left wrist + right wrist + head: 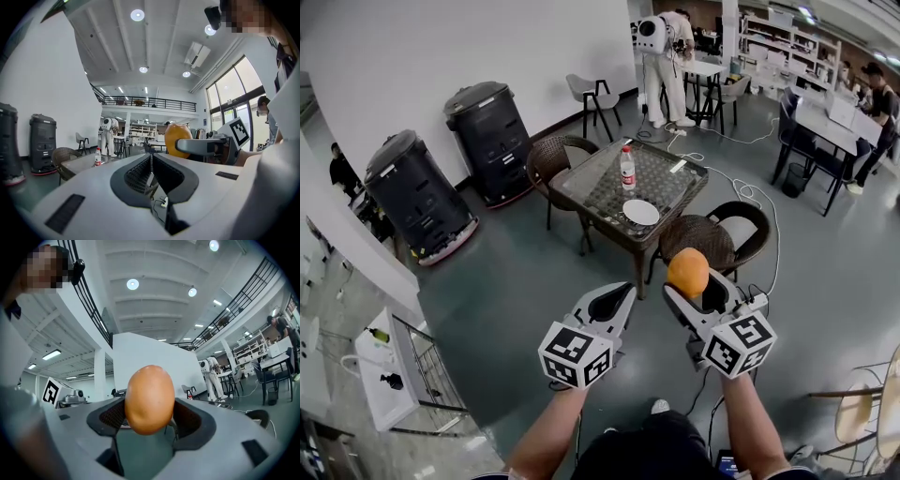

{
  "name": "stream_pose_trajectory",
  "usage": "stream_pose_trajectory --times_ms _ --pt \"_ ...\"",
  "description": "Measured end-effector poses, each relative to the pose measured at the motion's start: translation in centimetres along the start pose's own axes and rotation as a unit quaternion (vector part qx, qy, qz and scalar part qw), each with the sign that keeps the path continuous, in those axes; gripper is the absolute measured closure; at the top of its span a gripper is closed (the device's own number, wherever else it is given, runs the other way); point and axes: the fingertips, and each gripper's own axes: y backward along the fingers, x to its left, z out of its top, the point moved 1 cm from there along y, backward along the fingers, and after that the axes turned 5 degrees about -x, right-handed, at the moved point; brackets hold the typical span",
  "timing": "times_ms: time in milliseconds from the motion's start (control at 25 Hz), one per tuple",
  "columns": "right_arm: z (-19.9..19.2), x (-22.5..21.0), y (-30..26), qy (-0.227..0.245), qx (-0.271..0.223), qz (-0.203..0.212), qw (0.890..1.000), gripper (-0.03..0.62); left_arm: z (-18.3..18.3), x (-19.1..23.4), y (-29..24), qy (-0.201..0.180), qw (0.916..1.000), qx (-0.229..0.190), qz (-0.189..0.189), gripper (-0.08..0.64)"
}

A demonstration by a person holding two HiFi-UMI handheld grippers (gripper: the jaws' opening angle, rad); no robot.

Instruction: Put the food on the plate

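Your right gripper [689,287] clamps the orange food [687,270] aloft between wide-set jaws; your left gripper [621,296] beside it is closed on nothing. Farther off, the white plate [640,213] sits by the table's [581,184] near corner, a bottle [627,170] behind it.

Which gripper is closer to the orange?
Right. The right gripper clamps the orange between its jaws; the left gripper, shut and empty, is apart beside it.

chair [705,234] partly behind orange fruit [687,272], bottle [627,171] label unreadable
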Motion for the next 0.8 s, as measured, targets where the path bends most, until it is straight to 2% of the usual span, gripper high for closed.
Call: stream_pose_trajectory --times_ms 440,800 --pt "0.3 -7.4 -3.6 -0.006 0.017 0.03 0.999 0.279 0.0 1.8 -7.2 0.001 0.9994 0.017 0.029 0.538" --pt "-0.3 -10.4 -8.4 0.021 0.032 0.034 0.999 0.279 -1.2 6.5 -11.2 0.007 0.9991 0.031 0.028 0.538"
